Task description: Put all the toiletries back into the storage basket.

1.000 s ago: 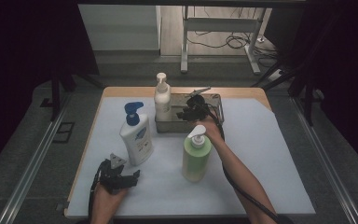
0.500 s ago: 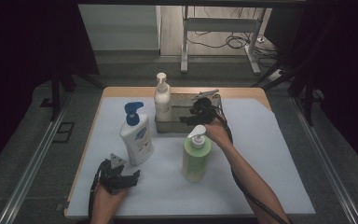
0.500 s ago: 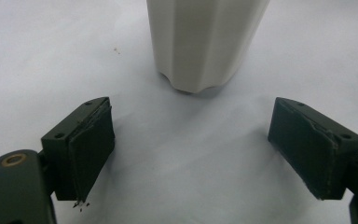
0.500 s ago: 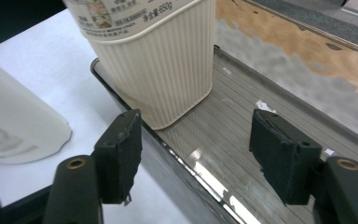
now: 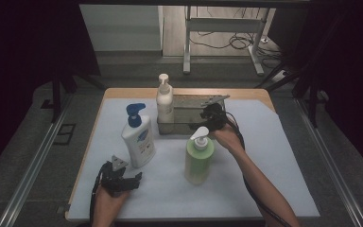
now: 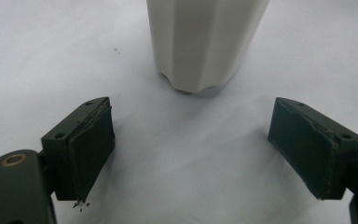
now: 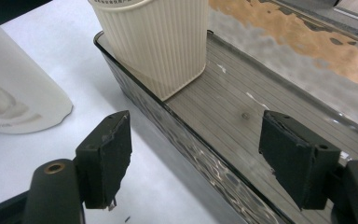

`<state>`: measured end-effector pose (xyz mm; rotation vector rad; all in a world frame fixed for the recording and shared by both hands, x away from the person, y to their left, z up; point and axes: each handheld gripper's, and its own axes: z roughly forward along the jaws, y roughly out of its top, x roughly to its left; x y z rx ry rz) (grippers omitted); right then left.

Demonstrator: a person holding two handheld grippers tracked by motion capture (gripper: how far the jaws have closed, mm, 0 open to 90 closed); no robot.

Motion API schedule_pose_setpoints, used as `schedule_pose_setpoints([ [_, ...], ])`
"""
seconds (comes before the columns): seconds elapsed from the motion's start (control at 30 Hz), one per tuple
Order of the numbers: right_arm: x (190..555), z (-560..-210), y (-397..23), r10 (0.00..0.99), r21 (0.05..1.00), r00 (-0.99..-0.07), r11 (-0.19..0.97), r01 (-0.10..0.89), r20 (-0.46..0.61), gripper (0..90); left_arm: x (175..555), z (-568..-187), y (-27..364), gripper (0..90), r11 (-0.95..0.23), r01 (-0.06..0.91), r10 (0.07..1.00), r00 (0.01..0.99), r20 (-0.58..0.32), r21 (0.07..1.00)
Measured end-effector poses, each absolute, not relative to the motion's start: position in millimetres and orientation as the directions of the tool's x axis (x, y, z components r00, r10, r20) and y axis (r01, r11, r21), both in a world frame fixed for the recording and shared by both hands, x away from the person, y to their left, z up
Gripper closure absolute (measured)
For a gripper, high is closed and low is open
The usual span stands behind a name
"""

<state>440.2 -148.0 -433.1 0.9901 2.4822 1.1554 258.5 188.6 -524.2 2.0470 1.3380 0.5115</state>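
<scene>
The right gripper (image 5: 211,115) has drawn back from over the dark, clear-walled rectangular tray (image 5: 189,126) toward its near edge, and its jaws have just been opening; they now stand wide apart with nothing between them, straddling the tray's near wall. The ribbed cream pump bottle (image 5: 164,100) stands upright inside the tray at its left end. The left gripper (image 5: 123,182) rests at the near left of the white-covered table (image 5: 264,156), jaws wide open and empty, just beside the white pump bottle with blue pump (image 5: 138,137). A green pump bottle (image 5: 198,157) stands mid-table, near the right hand
</scene>
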Motion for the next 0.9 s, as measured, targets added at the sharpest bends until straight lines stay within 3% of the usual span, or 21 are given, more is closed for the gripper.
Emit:
schedule_pose_setpoints([
  [0.3, 432.0, -433.4, -162.3, 0.662, 0.745, -0.747, 0.471, 0.472, 0.055, 22.7, 258.3, -524.3, 188.3, 14.1, -0.282, 0.667, 0.913, 0.407, -0.02, 0.689],
  [0.5, 426.2, -436.4, -173.2, 0.682, 0.747, -0.729, 0.458, 0.482, 0.053, 15.4, 258.3, -524.2, 188.3, 14.1, -0.282, 0.667, 0.913, 0.407, -0.02, 0.689],
  [0.9, 411.7, -440.7, -192.7, 0.665, 0.741, -0.746, 0.481, 0.469, 0.04, 13.8, 258.3, -524.2, 188.4, 14.1, -0.284, 0.666, 0.913, 0.408, -0.018, 0.689],
])
